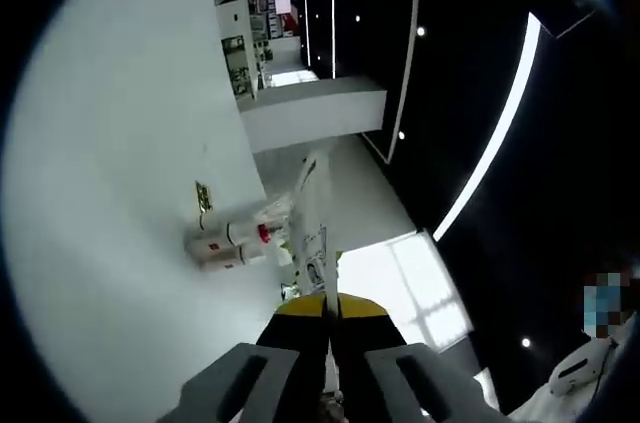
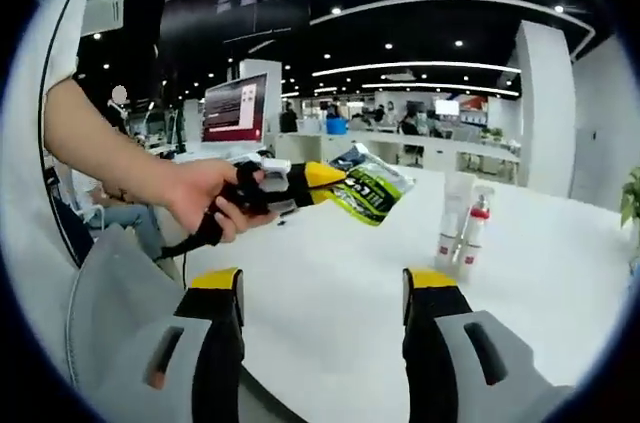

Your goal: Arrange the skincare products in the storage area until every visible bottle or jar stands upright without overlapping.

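Green sachet [image 2: 368,190] is pinched at one end by the left gripper [image 2: 318,179], held in the air above the tabletop [image 2: 330,273], not resting on anything. In the left gripper view the same pack runs edge-on away from the closed yellow-tipped fingers [image 1: 300,307], so the grip is on the near edge of the sachet [image 1: 314,233]. Probably lifted this way to carry it toward the other products and stand it up; a flat soft pack may flop when released.

On the far right of the tabletop stand a white tube [image 2: 456,211] and a small red-capped bottle [image 2: 474,233], both upright and just beside each other, maybe touching. The left gripper view shows that cluster [image 1: 235,241] past the sachet, with one more small white bottle. No tray, box or bin visible; products sit straight on the bare surface.

Right gripper [image 2: 322,288] hovers low over the near tabletop, fingers spread wide apart, holding nothing. A person's hand [image 2: 205,201] grips the left gripper handle. Office desks and monitors far behind.
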The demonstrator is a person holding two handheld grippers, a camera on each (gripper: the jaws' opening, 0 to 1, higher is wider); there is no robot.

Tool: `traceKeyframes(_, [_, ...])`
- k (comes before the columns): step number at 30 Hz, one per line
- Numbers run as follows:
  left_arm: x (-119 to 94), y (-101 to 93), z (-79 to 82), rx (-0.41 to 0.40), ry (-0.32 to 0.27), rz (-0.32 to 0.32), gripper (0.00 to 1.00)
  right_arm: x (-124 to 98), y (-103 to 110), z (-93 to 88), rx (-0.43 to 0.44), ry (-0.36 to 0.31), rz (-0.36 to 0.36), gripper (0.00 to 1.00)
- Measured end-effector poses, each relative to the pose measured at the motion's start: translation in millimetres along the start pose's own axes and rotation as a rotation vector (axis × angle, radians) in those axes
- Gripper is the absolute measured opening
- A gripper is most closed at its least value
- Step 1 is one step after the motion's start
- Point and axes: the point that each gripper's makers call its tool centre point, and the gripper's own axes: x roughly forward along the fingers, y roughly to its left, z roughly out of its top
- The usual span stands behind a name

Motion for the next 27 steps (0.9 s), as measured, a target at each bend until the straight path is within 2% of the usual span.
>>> traceKeyframes(3, [7, 4.3, 6.3, -0.007, -0.009, 0.008, 0.01, 3, 1, -5.0, -0.031, 0.023, -0.002, 0.61])
traceKeyframes(15, [39, 39.3, 26.2, -0.013, -0.001, 0.103, 0.01, 4, -7, -12.2, -0.031, 0.058, -0.034, 0.54])
traceKeyframes(18, [46, 50.1, 30.6, -0.019, -0.004, 0.129, 0.01, 7, -16, -21.1, -0.032, 0.105, -0.072, 0.54])
traceKeyframes(24, [53, 68.6, 36.2, -0.036, -0.012, 0.168, 0.01, 7, -16, -25.0, -0.042, 0.128, -0.072, 0.52])
traceKeyframes(27, [57, 78.6, 37.9, -0.043, -0.011, 0.188, 0.01, 6, -17, -25.4, -0.07, 0.13, -0.084, 0.48])
